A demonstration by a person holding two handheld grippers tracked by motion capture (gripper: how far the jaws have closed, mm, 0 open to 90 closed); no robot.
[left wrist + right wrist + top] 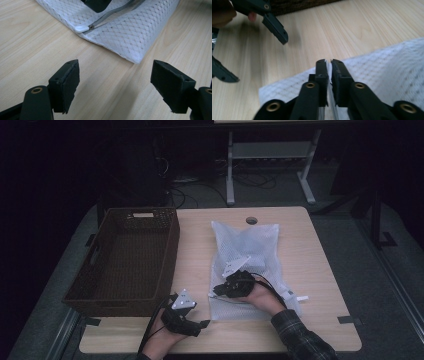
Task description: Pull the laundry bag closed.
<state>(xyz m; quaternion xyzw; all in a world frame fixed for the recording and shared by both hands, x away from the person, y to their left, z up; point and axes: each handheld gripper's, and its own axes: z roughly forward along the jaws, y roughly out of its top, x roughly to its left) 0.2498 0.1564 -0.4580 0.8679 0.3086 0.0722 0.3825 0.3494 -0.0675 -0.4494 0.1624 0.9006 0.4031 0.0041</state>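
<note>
High view, mesh bag (250, 265) lengthwise front-to-back, right tongs (217, 291) closed on bag, left tongs (204, 323) wide open.

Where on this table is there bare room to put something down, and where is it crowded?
Free: the wood right of the mesh bag out to the table edge, and the strip between bag and wicker basket. The basket itself looks empty. Crowded: the near edge, where the open left gripper faces the bag's corner and the shut right gripper rests on the mesh.

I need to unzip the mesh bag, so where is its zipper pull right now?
In the left gripper view, the white zipper pull lies at the mesh bag's near edge, up and left of centre, beyond the open left gripper.
</note>
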